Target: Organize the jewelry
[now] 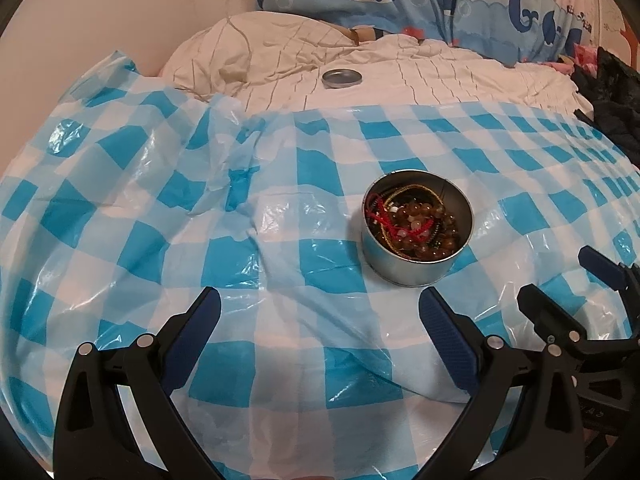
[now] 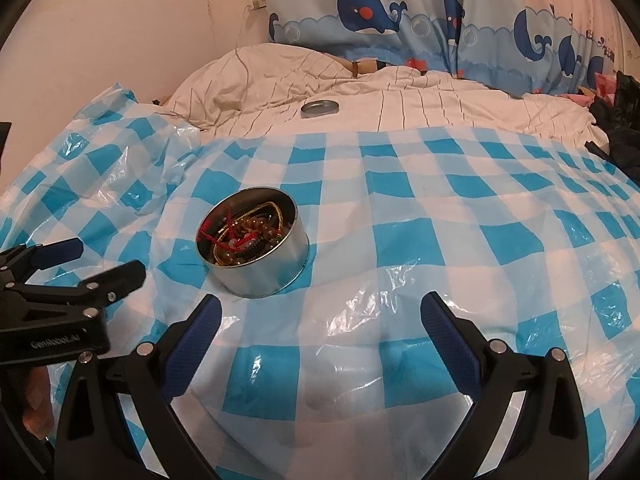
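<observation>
A round metal tin (image 1: 416, 236) holding beaded bracelets (image 1: 416, 226) and red cord sits on a blue-and-white checked plastic sheet (image 1: 280, 264) spread over a bed. Its lid (image 1: 342, 78) lies well apart on the white duvet (image 1: 400, 76) behind. The left gripper (image 1: 320, 312) and right gripper (image 2: 320, 312) hover just before the tin, fingers spread wide, both empty.
</observation>
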`<state>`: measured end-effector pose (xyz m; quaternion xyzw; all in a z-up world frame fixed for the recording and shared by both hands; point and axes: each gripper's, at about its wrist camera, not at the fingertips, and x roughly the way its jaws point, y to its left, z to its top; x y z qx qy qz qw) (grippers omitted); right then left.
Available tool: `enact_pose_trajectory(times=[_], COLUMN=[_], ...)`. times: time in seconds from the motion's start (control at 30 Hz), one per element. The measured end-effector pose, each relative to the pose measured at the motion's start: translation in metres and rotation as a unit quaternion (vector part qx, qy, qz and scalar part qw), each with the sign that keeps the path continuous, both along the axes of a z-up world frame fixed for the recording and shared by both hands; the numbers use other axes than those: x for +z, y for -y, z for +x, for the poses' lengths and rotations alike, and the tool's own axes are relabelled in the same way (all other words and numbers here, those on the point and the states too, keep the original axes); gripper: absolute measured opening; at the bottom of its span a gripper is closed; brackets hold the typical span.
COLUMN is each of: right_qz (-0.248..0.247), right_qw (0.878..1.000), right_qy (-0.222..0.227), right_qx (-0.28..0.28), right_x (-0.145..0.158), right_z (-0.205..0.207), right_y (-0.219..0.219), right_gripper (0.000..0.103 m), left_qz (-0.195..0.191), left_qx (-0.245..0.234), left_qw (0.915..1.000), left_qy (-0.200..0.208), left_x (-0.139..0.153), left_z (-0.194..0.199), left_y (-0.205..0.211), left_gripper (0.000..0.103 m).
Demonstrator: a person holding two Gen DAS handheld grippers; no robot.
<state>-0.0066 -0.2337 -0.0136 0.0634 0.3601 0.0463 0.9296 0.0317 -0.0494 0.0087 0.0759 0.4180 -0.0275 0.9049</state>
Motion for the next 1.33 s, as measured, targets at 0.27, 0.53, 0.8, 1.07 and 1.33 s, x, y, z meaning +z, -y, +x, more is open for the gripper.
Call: enact_pose_trajectory(times=[0.27, 0.53, 0.8, 1.07, 1.33], right_qz=[0.001, 0.002, 0.003, 0.001, 0.000], right_qw=[1.000, 1.000, 1.000, 1.000, 1.000], right_qy=[-0.003, -0.009, -0.002, 0.000, -0.002], right_qx=[-0.001, 0.001, -0.001, -0.005, -0.004], right_x=[-0.0012, -0.0045, -0.0038, -0.0023, -0.0015], right_z=[-0.0004, 0.0009, 0.0005, 0.0002, 0.0009], right_y=[0.0007, 0.0001, 0.0019, 0.0031, 0.0034], right_gripper=[0.096, 0.096, 0.096, 0.096, 0.096], left_qz=[0.005, -0.003, -0.028, 0.002, 0.019], left_qx=[-0.007, -0.010, -0.007, -0.010, -0.015], left_qw=[1.0000, 0.9999, 0.9995, 0.9999, 0.9996], left_qy=[-0.005, -0.011, -0.014, 0.001, -0.014], left_x=[-0.0034, -0.0040, -0.0054, -0.0023, -0.0068], left_z=[0.0006, 0.0014, -0.0013, -0.0030, -0.0005], left_y=[0.0063, 0.0055, 0.0007, 0.0042, 0.0065], left_gripper=[0.095, 0.095, 0.095, 0.095, 0.095])
